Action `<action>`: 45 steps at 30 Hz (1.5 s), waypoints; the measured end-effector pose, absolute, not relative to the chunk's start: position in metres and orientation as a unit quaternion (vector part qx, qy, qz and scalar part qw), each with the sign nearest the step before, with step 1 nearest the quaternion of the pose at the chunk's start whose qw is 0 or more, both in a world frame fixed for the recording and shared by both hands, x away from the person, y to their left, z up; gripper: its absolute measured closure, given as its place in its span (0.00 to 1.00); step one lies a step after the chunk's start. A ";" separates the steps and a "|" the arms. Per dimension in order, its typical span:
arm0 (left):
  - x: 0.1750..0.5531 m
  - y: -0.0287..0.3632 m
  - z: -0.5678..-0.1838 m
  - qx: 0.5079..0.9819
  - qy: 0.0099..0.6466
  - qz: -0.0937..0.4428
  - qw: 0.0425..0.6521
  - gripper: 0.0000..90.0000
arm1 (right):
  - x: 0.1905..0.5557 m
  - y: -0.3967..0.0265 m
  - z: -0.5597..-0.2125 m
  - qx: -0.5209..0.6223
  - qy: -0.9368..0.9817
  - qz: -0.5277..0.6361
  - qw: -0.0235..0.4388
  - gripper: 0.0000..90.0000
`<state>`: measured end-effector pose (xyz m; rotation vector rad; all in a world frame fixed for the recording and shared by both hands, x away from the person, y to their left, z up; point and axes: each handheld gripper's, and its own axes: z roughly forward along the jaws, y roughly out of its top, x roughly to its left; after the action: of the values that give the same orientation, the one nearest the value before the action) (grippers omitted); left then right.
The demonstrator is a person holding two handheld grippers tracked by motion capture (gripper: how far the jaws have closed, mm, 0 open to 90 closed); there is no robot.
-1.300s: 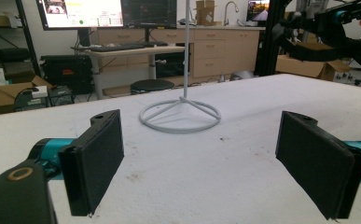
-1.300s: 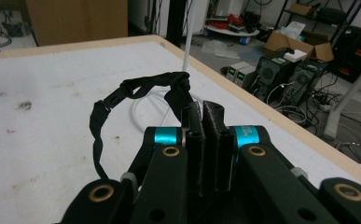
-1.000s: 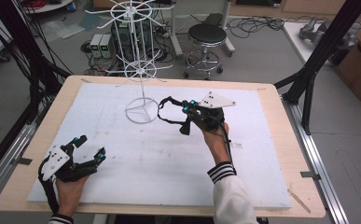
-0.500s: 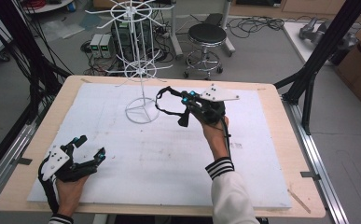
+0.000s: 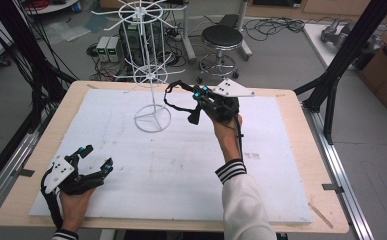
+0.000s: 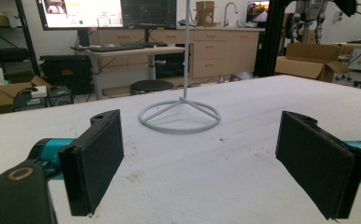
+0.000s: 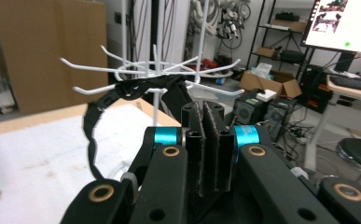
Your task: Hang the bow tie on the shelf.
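A white wire display rack [image 5: 151,75] stands on a ring base [image 5: 152,119] at the back middle of the table. My right gripper [image 5: 201,100] is raised just right of it, shut on a black strap loop [image 5: 167,96]. In the right gripper view the strap [image 7: 122,93] reaches up from the shut jaws of my right gripper [image 7: 206,144] to the rack's lower hooks [image 7: 155,70]; I cannot tell whether it hangs on one. My left gripper [image 5: 93,157] rests open and empty at the front left. In the left gripper view my left gripper [image 6: 206,163] faces the rack base [image 6: 180,116].
A white mat [image 5: 281,175] covers most of the wooden table [image 5: 301,107]. Black frame posts [image 5: 341,65] rise at the table's right and left. A stool [image 5: 222,37], cables and boxes stand on the floor beyond the far edge.
My right gripper has moved left and a little up toward the rack, carrying the black strap to the lower hooks. The left gripper has stayed where it was.
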<state>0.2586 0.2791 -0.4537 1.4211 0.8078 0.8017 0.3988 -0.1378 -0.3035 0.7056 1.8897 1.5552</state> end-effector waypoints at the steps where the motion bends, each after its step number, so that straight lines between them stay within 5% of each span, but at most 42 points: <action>1: 0.259 0.279 -0.454 0.616 0.351 0.348 0.614 0.17 | 0.402 -0.138 -0.304 0.268 0.710 0.583 0.291 0.97; 28: 0.259 0.280 -0.454 0.614 0.352 0.344 0.617 0.17 | 0.440 -0.112 -0.329 0.287 0.744 0.547 0.253 0.95; 33: 0.260 0.280 -0.454 0.617 0.354 0.343 0.614 0.17 | 0.441 -0.109 -0.334 0.280 0.772 0.523 0.229 0.71; 39: 0.260 0.279 -0.453 0.619 0.353 0.344 0.611 0.17 | 0.436 -0.115 -0.333 0.287 0.785 0.505 0.214 0.16; 45: 0.259 0.278 -0.453 0.620 0.355 0.348 0.608 0.17 | 0.410 -0.142 -0.326 0.285 0.789 0.508 0.195 0.12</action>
<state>0.2594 0.2780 -0.4533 1.4318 0.8193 0.8033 0.4099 -0.1418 -0.3265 0.7994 2.2118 1.4247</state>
